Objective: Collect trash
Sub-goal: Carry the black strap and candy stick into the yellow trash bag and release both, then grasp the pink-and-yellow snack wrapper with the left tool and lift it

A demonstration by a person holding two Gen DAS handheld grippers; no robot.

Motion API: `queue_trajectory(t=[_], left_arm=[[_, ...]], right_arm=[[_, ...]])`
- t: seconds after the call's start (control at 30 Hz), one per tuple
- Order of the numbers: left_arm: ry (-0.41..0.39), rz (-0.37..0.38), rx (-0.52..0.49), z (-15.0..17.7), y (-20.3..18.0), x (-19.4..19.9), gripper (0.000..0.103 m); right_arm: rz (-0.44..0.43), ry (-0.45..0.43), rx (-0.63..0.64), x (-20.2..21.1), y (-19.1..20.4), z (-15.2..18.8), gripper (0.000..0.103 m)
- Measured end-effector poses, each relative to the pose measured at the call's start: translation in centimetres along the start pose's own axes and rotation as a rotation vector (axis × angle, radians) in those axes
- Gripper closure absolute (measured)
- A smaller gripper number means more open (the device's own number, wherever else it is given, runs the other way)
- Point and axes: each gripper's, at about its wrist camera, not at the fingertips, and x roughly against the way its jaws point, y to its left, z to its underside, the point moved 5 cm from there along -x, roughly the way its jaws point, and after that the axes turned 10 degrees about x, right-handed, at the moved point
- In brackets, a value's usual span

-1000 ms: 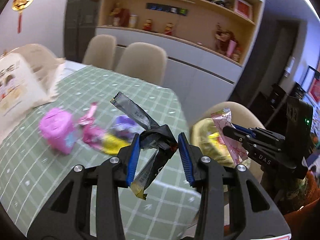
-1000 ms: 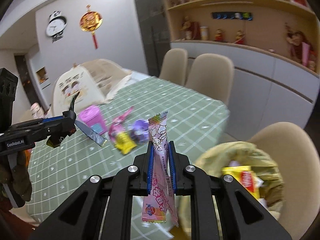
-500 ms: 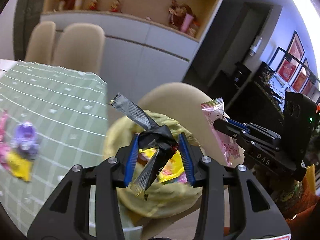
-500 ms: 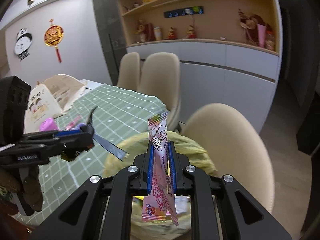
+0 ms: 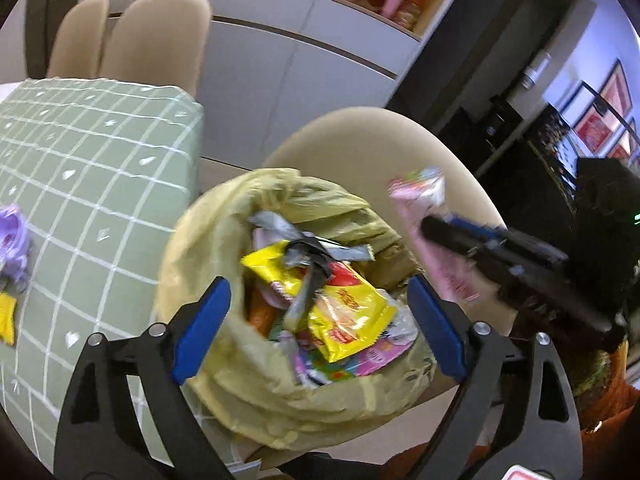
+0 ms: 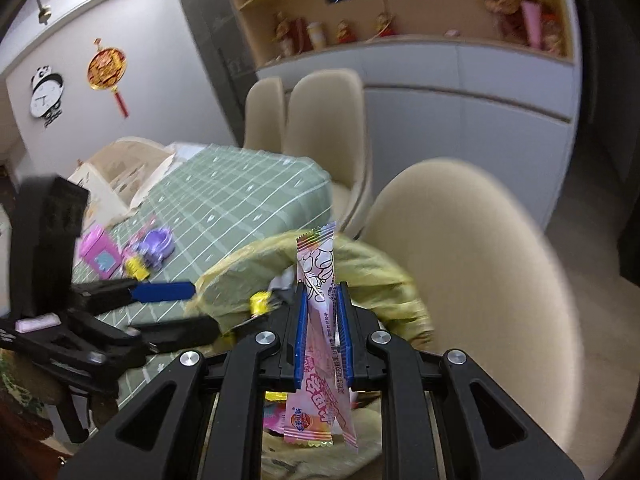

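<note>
A bin lined with a yellow-green bag [image 5: 224, 248] stands on a beige chair beside the table; it also shows in the right wrist view [image 6: 360, 264]. My left gripper [image 5: 316, 320] is open over it. The grey-black wrapper [image 5: 308, 252] lies loose on the trash inside, on top of a yellow snack packet [image 5: 340, 312]. My right gripper [image 6: 322, 324] is shut on a pink wrapper [image 6: 318, 280] and holds it upright at the bin's right rim; the pink wrapper shows blurred in the left wrist view [image 5: 424, 216].
More trash lies on the green checked tablecloth [image 6: 240, 200]: a pink box [image 6: 98, 254], a purple piece [image 6: 156, 244] and a yellow piece [image 6: 136, 268]. A beige chair back [image 6: 472, 240] rises behind the bin. A paper bag [image 6: 120, 168] is on the table's far side.
Both grippers swung from the table to over the bin. My left gripper opened and the grey-black wrapper dropped into the bin. My right gripper still holds the pink wrapper.
</note>
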Motion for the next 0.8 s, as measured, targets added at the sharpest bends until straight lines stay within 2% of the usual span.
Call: queue_trajectory(t=[0.07, 0.3, 0.5, 0.7, 0.8], left_arm=[[-0.027, -0.035, 0.029, -0.1, 1.2, 1.3, 0.016], [-0.154, -0.16, 0.16, -0.8, 6.6, 6.9, 0.016], [-0.215, -0.232, 0.238, 0.1, 11.4, 11.0, 0.016], [-0.217, -0.265, 0.328, 1.8, 16.5, 13.5, 0.016], [-0.217, -0.272, 0.352, 2.6, 18.2, 14.4, 0.016]], right_arm=[[-0.042, 0.051, 0.014, -2.4, 0.9, 0.1, 0.088], [-0.044, 0.223, 0.058, -8.9, 2.6, 1.0, 0.088], [-0.061, 0.332, 0.092, -11.6, 4.2, 2.6, 0.088], [-0.027, 0.364, 0.083, -11.3, 3.8, 3.2, 0.088], [0.008, 0.347, 0.058, -10.7, 3.8, 3.0, 0.083]])
